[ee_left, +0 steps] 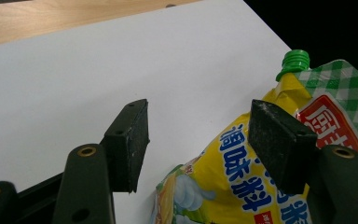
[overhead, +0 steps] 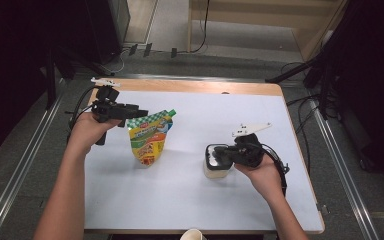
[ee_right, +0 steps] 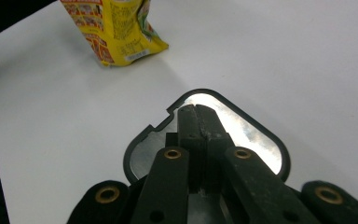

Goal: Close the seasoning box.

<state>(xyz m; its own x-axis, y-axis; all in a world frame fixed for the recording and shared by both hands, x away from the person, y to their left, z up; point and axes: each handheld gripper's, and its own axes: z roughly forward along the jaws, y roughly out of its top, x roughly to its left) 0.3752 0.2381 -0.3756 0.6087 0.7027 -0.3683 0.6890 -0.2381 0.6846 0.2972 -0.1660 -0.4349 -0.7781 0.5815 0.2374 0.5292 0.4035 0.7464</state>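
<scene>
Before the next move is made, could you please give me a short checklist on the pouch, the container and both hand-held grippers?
1. Pouch upright on the white table: ok, standing with its green cap at the top.
2. Cap on the spout: ok, the cap sits on it; how tightly, cannot tell.
3. Left hand-held gripper gripping the pouch: not ok, jaws open, one on each side of the pouch's upper edge.
4. Right hand-held gripper shut: ok, pads pressed together with nothing between them.
5. Right hand-held gripper over the container: ok, its tips are above the black-rimmed, shiny lid; contact, cannot tell.
6. Pouch and container apart: ok, bare table lies between them.
</scene>
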